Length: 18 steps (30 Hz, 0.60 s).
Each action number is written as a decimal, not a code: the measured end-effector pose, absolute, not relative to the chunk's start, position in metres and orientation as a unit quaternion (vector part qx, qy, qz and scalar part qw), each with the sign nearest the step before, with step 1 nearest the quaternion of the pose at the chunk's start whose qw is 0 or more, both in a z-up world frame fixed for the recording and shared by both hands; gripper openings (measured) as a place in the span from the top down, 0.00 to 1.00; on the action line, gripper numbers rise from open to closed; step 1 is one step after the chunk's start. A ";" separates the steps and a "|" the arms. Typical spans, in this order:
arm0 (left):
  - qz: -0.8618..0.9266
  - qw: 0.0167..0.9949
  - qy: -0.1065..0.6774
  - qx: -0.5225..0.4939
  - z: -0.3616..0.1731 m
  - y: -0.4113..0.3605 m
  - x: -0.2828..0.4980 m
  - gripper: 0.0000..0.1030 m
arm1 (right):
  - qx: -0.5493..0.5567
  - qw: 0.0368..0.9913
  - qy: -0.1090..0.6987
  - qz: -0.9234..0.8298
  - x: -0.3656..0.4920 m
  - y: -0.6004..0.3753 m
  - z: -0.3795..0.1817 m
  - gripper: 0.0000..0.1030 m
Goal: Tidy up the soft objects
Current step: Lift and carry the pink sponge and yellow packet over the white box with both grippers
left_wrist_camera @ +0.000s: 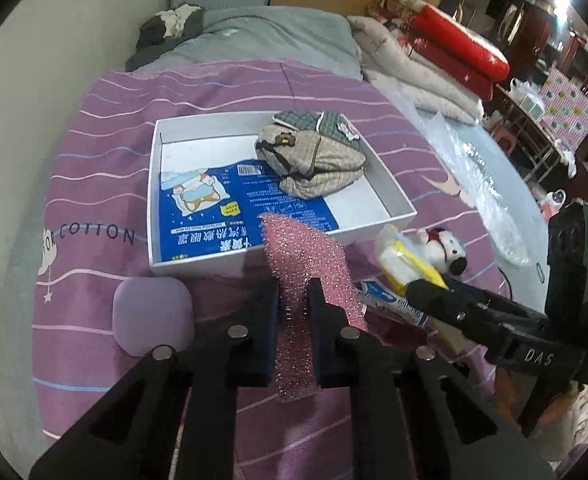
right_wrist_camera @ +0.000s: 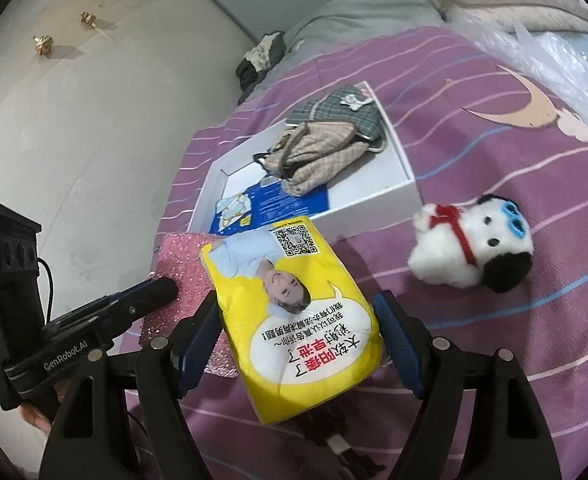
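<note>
Purple striped bedspread (left_wrist_camera: 94,184) with a grey blanket (left_wrist_camera: 278,36) above it at the top of the frame.
The left gripper (left_wrist_camera: 294,292) pinches a pink sponge cloth (left_wrist_camera: 294,256) at lower centre; the right gripper (right_wrist_camera: 298,324) clamps a yellow tissue pack (right_wrist_camera: 294,312). The white box (left_wrist_camera: 390,200) at centre holds folded clothes (left_wrist_camera: 314,152); a plush dog (right_wrist_camera: 470,248) lies to its right.

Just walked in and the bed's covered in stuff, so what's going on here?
A person is tidying soft things into a white box on the bed. The left gripper is shut on a pink sparkly sponge cloth. The right gripper grips a yellow tissue pack. The box already holds folded plaid cloth; a plush dog lies outside it.
</note>
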State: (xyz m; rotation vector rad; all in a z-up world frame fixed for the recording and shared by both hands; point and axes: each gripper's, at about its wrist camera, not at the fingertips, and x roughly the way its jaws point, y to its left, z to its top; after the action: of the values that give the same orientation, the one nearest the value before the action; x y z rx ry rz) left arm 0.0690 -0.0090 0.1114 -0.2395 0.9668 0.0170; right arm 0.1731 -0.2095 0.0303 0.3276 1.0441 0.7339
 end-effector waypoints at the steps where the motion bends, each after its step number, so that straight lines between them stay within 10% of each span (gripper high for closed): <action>1: 0.006 0.880 0.461 -0.118 0.112 -0.007 0.069 0.86 | 0.150 0.792 0.484 0.342 0.172 -0.208 0.031 0.26; 18: -0.007 0.891 0.420 -0.173 0.121 0.042 0.108 0.86 | -0.077 0.818 0.431 0.374 0.225 -0.160 0.064 0.26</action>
State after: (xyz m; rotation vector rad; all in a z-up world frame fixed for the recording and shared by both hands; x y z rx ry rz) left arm 0.1082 0.0422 0.1211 -0.3584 0.8730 -0.0137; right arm 0.2252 -0.1601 0.0640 -0.1636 0.9174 0.7963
